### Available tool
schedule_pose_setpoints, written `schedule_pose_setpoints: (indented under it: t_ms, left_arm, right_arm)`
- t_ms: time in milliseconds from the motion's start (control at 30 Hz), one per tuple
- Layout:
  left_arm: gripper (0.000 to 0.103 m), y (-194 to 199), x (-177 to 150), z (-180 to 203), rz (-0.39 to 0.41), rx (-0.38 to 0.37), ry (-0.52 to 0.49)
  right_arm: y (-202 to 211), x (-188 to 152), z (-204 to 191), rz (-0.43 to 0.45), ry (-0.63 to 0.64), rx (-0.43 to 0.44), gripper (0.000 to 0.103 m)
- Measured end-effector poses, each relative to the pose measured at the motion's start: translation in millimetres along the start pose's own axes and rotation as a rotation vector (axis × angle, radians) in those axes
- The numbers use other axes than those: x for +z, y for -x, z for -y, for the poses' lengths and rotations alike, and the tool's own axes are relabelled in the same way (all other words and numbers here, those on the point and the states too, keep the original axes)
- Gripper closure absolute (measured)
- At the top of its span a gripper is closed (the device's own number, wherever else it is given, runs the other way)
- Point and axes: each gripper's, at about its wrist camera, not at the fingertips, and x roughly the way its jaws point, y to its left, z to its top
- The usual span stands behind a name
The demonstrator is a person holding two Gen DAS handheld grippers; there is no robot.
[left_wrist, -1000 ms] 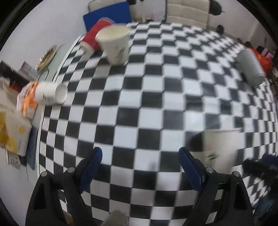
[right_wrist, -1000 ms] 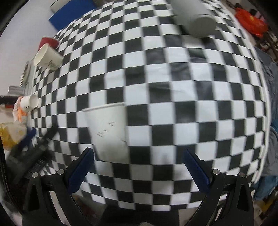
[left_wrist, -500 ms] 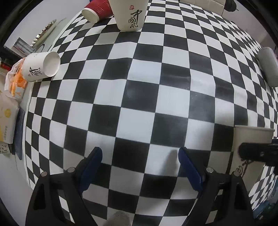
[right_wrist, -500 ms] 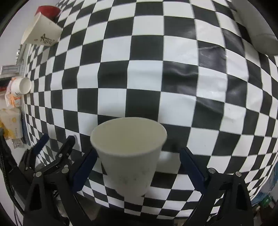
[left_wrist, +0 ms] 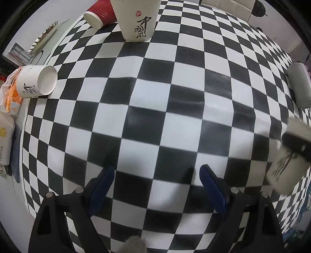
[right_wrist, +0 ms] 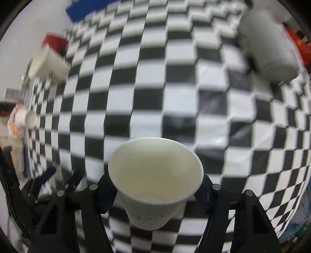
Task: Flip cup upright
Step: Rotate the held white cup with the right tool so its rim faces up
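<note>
Left wrist view: the left tongs (left_wrist: 154, 175) hang over the checkered cloth (left_wrist: 175, 109), fingers apart with only cloth between them. Ahead lies a wide bare stretch. At its far end a printed cup (left_wrist: 136, 19) stands upright, with a red cup (left_wrist: 99, 14) on its side just to its left. Far to the left, by the cloth's edge, a small cup (left_wrist: 37, 81) lies on its side, mouth toward the middle. Far right, a grey cylinder (left_wrist: 299, 85) lies near the edge. Closer on the right, the cup (left_wrist: 285, 161) is blurred and tilted, with a dark finger across it.

Right wrist view: the right tongs (right_wrist: 156, 186) are clamped on the cup (right_wrist: 155, 183), mouth up and empty. Ahead the cloth (right_wrist: 175, 87) is bare; the cylinder (right_wrist: 268, 50) lies ahead right. The left tongs (right_wrist: 58, 175) are close at the left.
</note>
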Motion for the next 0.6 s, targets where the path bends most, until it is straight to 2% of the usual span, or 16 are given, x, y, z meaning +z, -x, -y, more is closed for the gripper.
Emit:
schedule_pose_setpoints:
  t_ms: [100, 233, 333, 433, 600]
  left_arm:
    - [0.014, 0.6, 5.2, 5.9, 0.003, -0.001, 0.006]
    - [0.014, -4.3, 16.0, 12.4, 0.009, 0.004, 0.003]
    - [0.014, -6.2, 18.5, 20.1, 0.007, 0.005, -0.004]
    - [0.014, -3.9, 17.9, 31.9, 0.007, 0.011, -0.016]
    - [0.014, -11.3, 14.2, 37.2, -0.001, 0.013, -0.029]
  right_arm:
    - [14.7, -0.3, 0.3, 0.203, -0.002, -0.04, 0.035]
    - [19.9, -1.9, -10.0, 0.432, 0.017, -0.112, 0.035]
    - [17.8, -10.1, -11.2, 0.532, 0.044, -0.142, 0.035]
    - [11.4, -20.6, -11.2, 0.571, 0.075, -0.154, 0.035]
    - [12.9, -57.7, -33.4, 0.6, 0.11, -0.172, 0.035]
